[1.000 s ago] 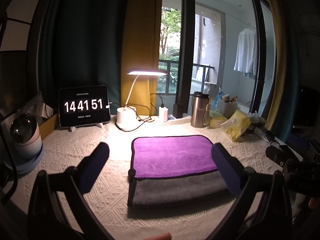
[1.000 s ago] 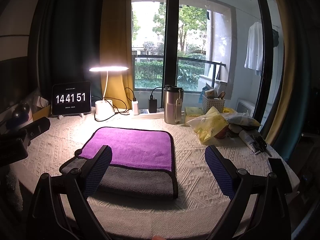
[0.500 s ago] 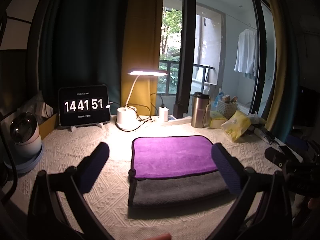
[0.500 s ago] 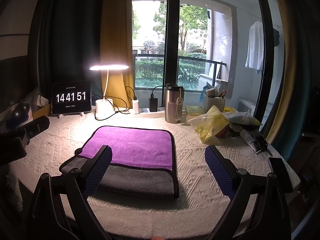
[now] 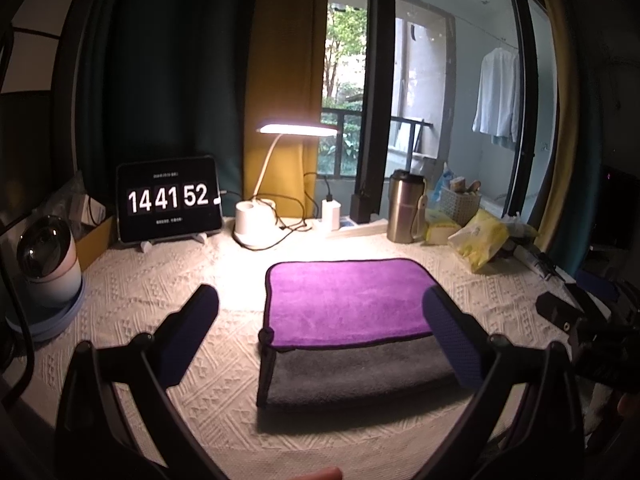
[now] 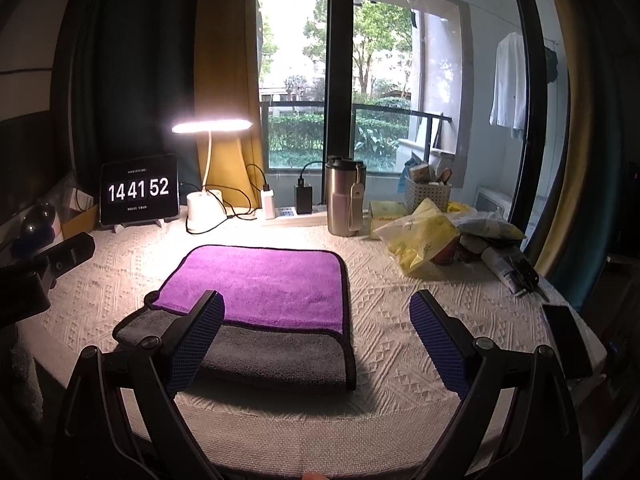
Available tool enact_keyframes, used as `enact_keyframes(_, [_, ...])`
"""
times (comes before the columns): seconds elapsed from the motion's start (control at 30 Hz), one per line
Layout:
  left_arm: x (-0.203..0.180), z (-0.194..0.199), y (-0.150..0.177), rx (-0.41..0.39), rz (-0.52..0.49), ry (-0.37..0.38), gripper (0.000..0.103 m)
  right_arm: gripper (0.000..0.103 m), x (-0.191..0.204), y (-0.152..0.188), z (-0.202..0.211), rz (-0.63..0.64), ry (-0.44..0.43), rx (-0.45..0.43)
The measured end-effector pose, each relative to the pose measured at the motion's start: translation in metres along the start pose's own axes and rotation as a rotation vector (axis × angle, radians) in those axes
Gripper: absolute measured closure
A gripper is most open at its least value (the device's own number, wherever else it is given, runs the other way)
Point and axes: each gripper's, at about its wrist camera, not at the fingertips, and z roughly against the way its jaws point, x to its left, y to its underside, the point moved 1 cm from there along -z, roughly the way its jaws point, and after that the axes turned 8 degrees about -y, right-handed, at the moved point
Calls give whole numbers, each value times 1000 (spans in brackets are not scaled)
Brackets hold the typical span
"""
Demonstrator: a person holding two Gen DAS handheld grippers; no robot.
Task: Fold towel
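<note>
Left gripper [image 5: 320, 336] and right gripper [image 6: 316, 330]: fingers spread apart, gripping nothing. Right pad hides the towel [image 5: 344, 304] corner at 4 o'clock.

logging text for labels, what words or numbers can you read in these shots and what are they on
"14 41 52": on the tablet clock at the back left of the table.
Small lines above and below those digits: too small to read.
Print on the yellow bag: blurred, unreadable.
Nothing else legible.
</note>
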Motion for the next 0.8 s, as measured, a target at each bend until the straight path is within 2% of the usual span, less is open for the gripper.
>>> enact_keyframes(0.67, [7,-67,29,195,-7,-34,1,27,-13,24,-59,-18,-37,158])
enact_keyframes(0.73, [6,-73,32,214,-13,-34,2,28,-15,25,-63,-19,-37,170])
enact_keyframes(0.8, [5,-79,34,232,-22,-34,8,31,-18,27,-68,-19,-36,181])
